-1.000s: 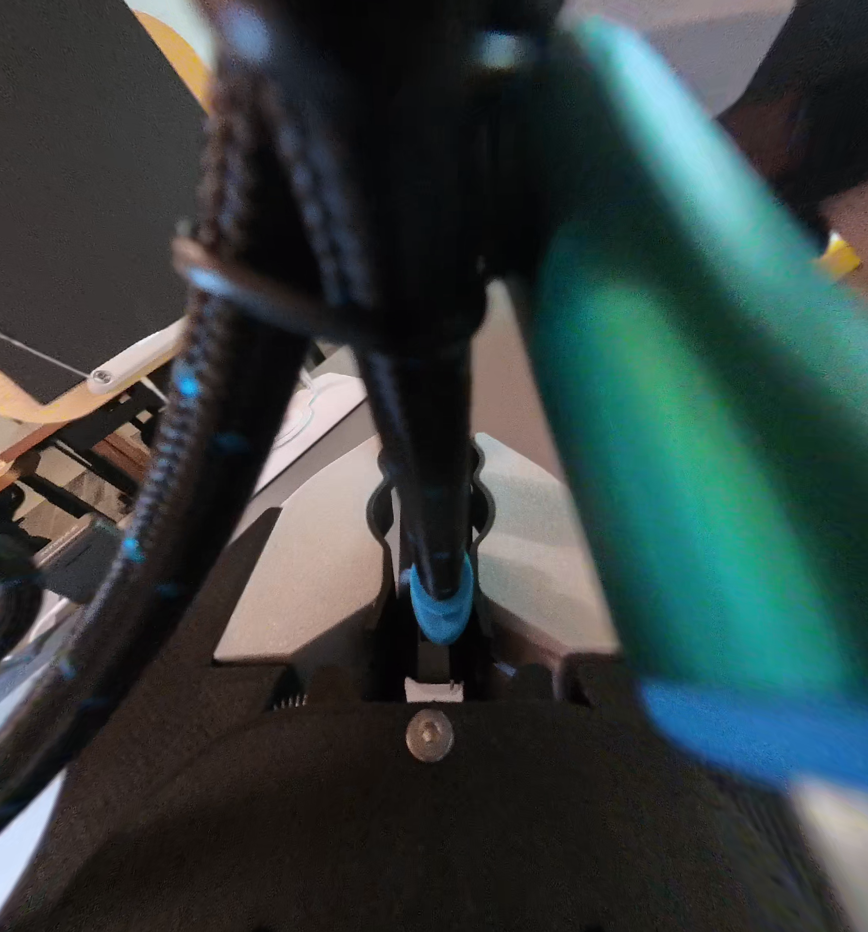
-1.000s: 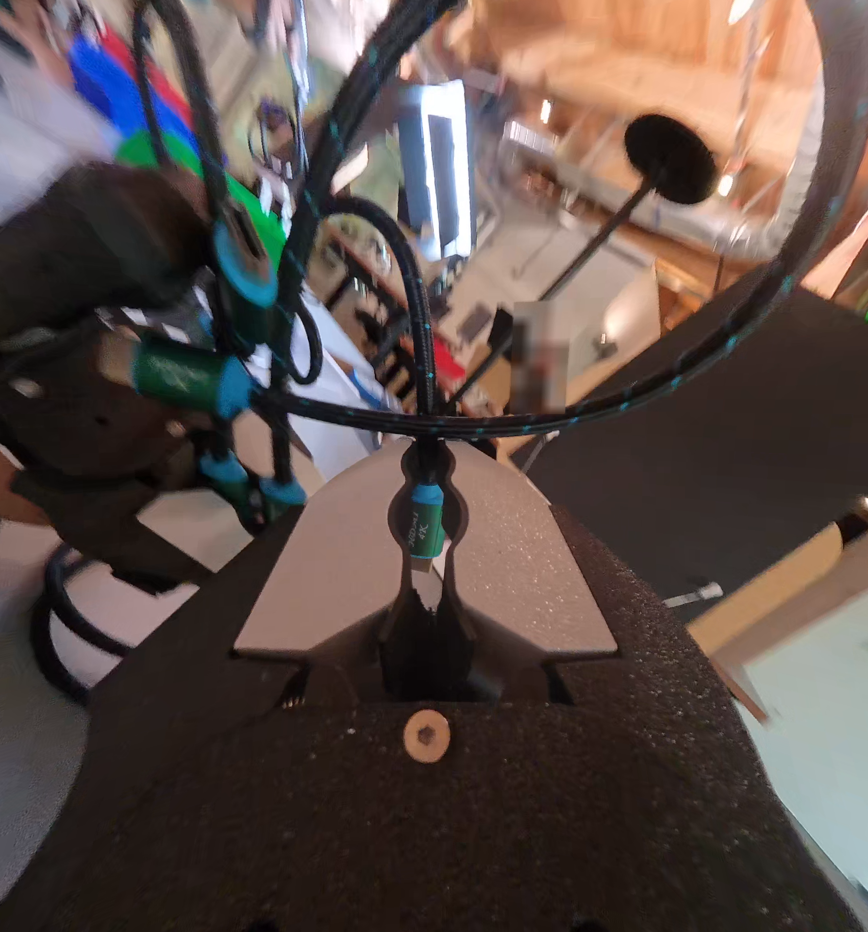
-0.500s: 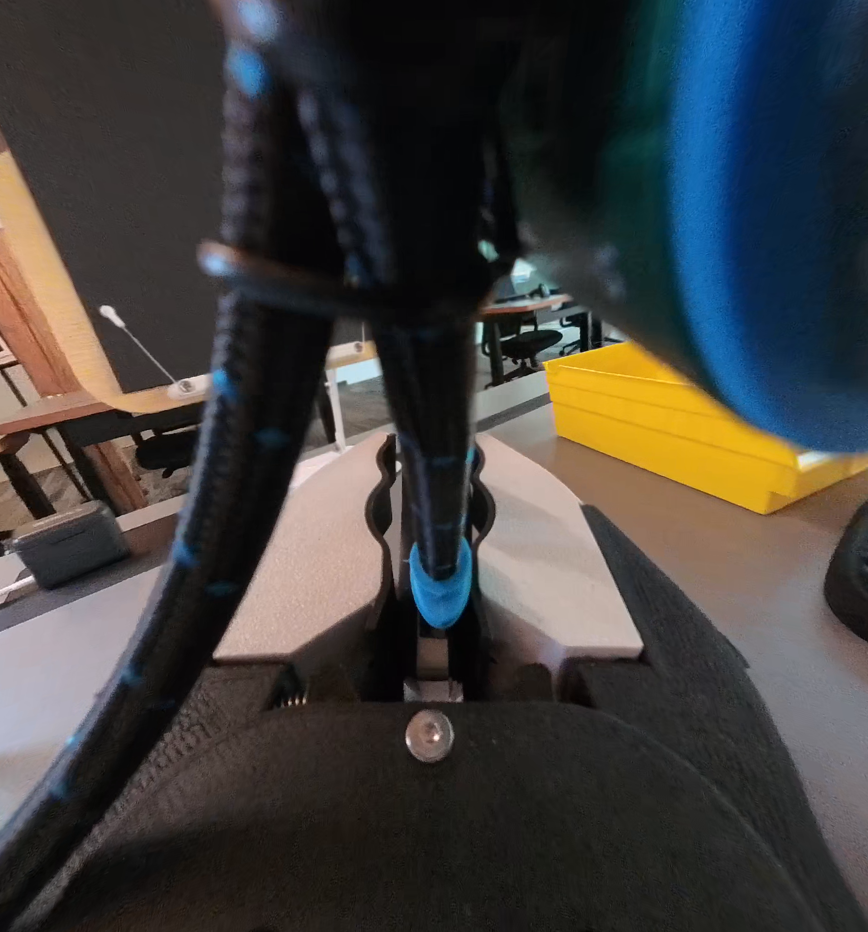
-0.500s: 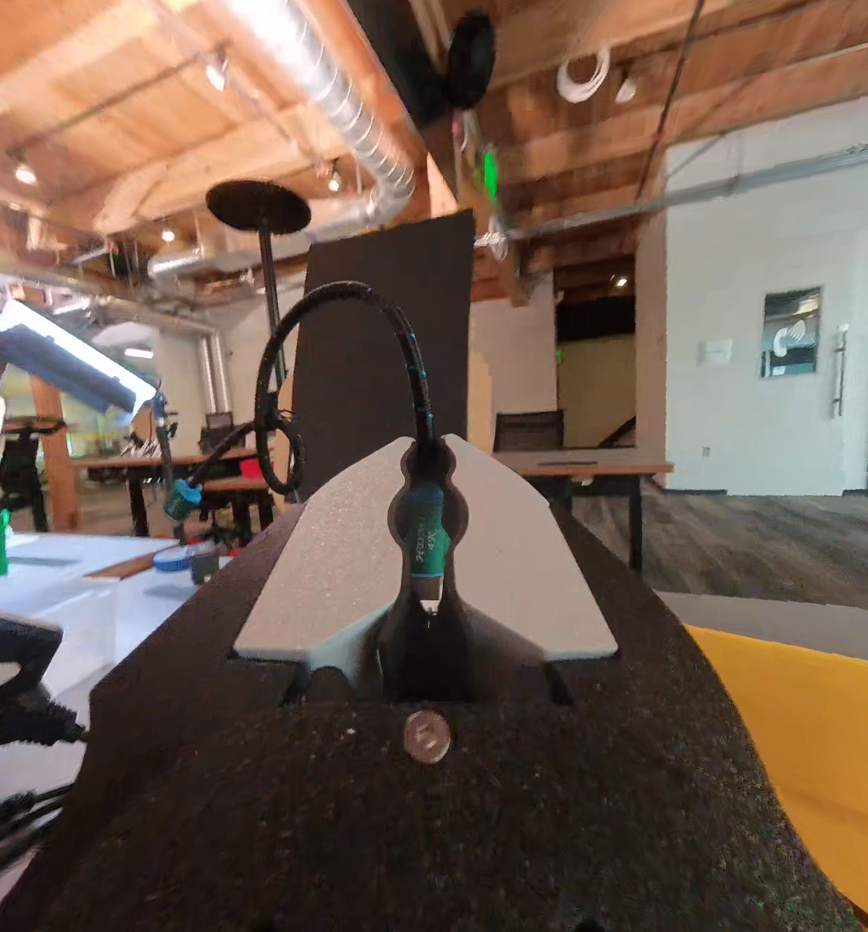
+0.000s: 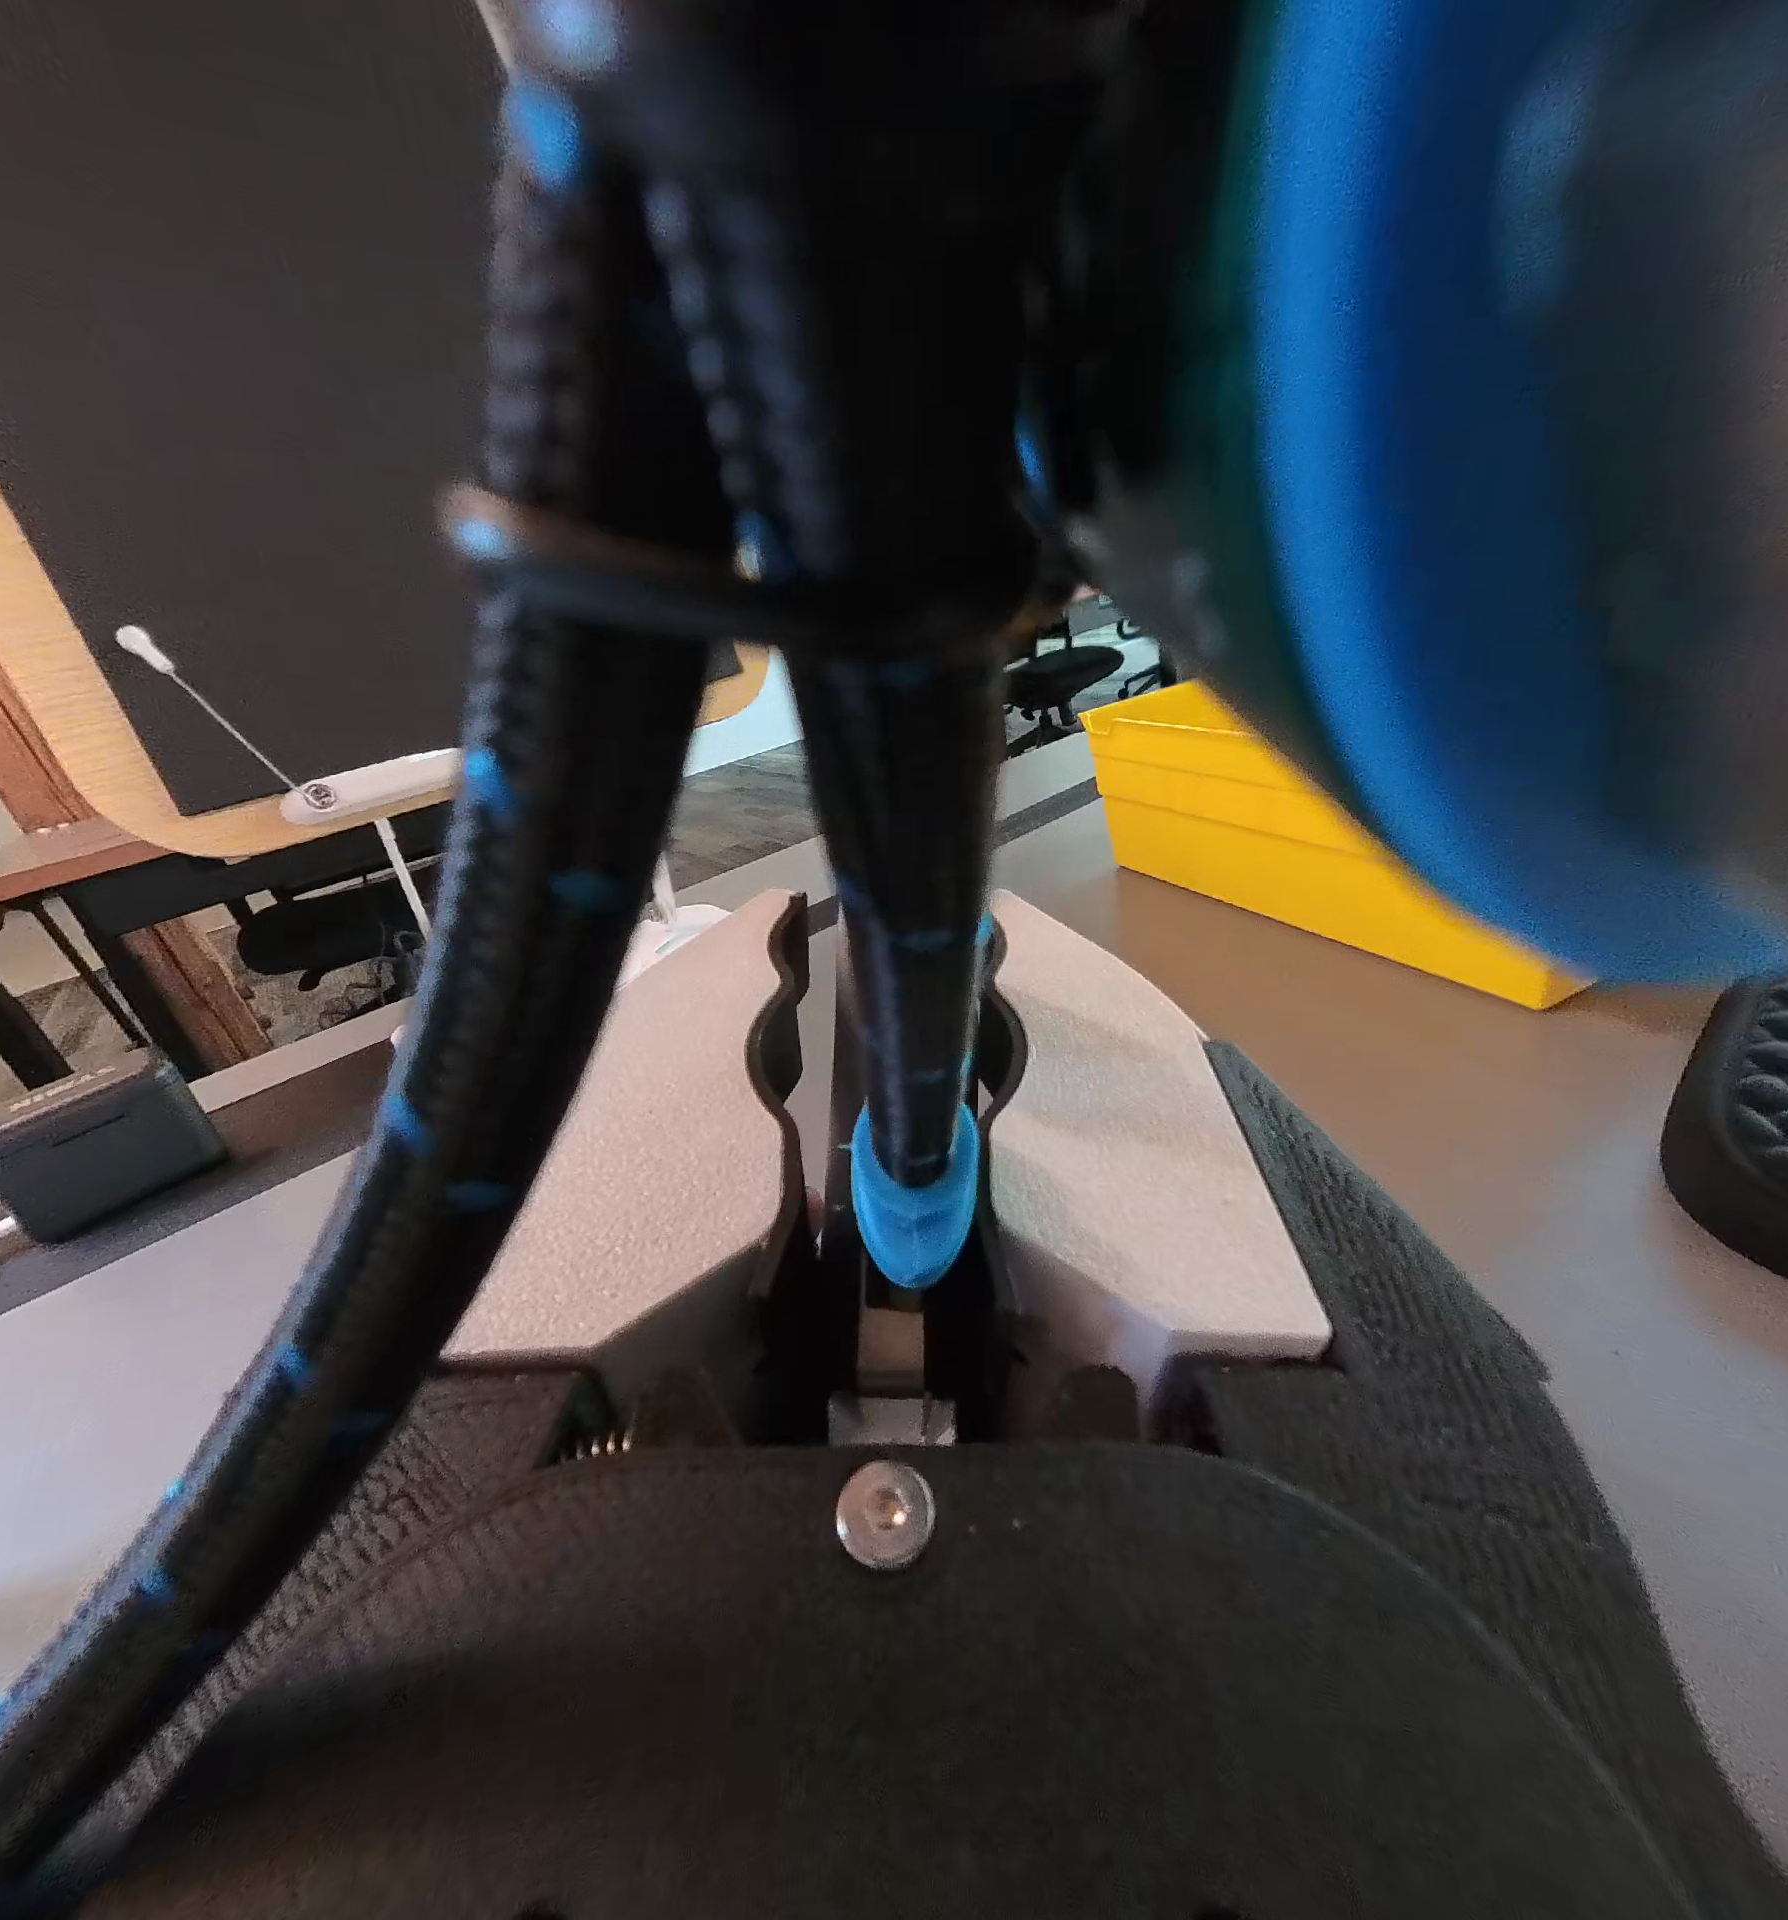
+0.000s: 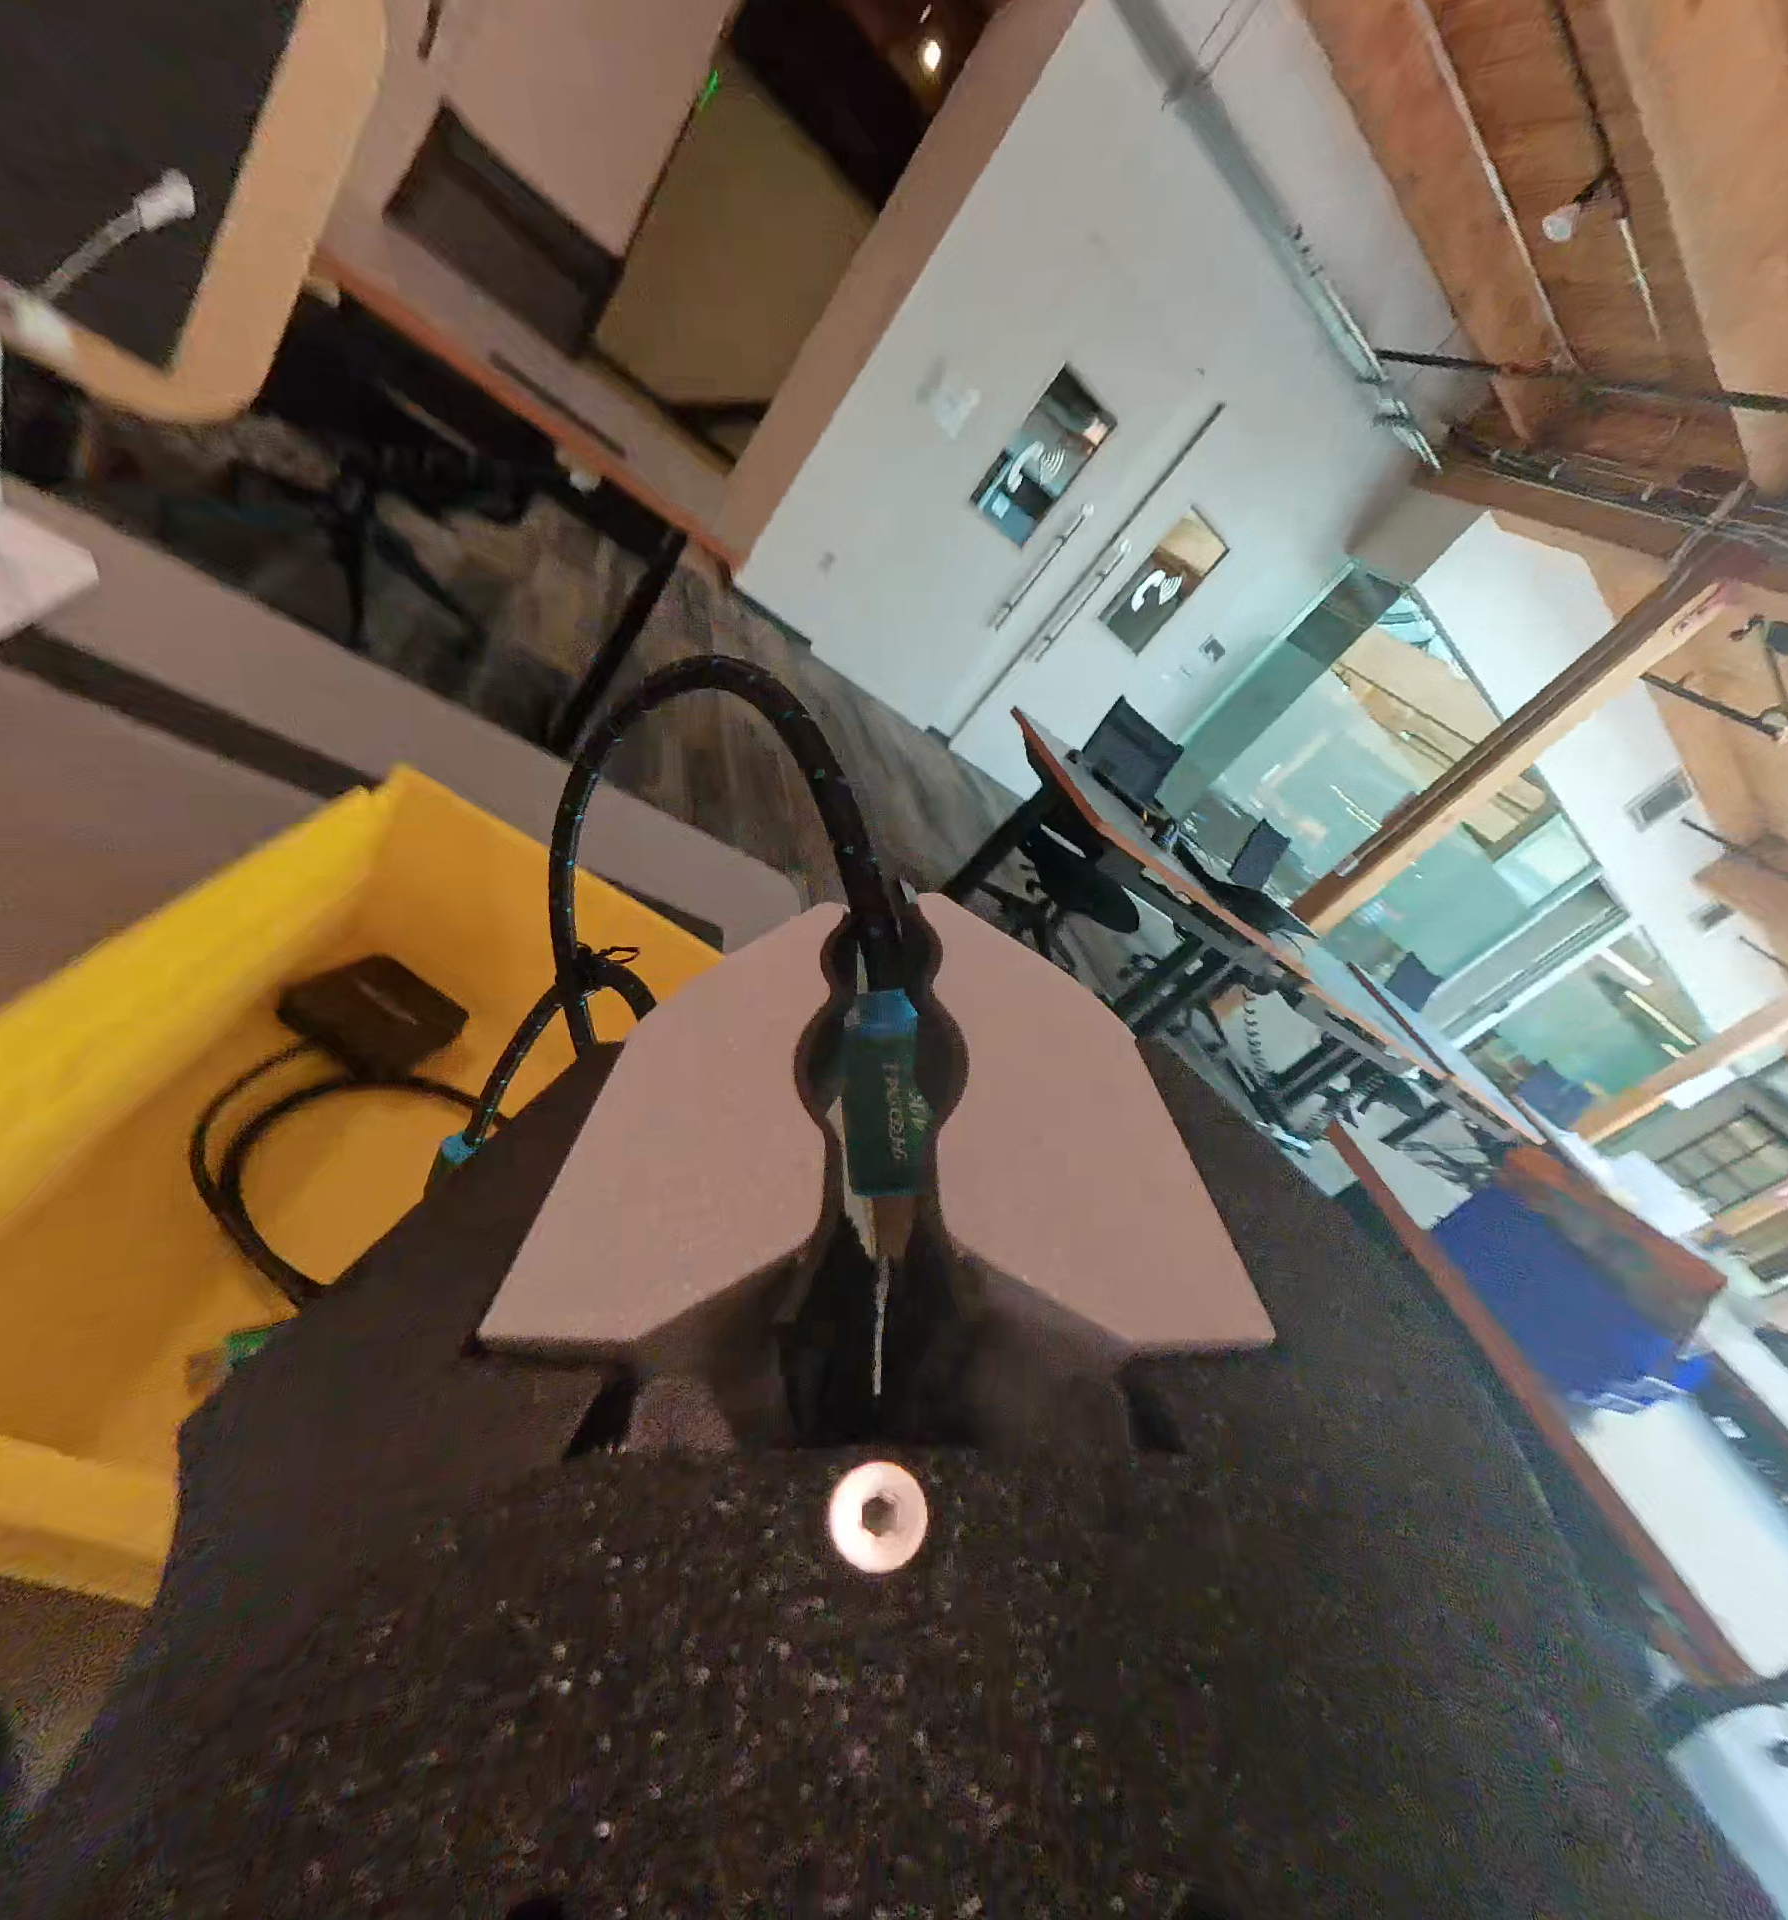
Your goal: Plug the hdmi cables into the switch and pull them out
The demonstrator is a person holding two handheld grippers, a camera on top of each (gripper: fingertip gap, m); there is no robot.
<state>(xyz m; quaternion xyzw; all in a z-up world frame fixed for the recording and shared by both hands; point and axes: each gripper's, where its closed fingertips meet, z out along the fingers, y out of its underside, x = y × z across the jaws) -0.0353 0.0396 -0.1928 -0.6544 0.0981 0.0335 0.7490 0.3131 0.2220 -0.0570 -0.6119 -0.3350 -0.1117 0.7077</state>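
Left claw [image 5: 895, 1091]: clamped on braided cable [image 5: 911, 997] | right claw [image 6: 879, 1081]: clamped on green plug [image 6: 885, 1117] | I judge cable springy, light; plug rigid, so grip plug body, not cable.

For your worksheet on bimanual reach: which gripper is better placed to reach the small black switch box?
Probably the right gripper: the small black switch box in the yellow plastic bin shows in its view only.
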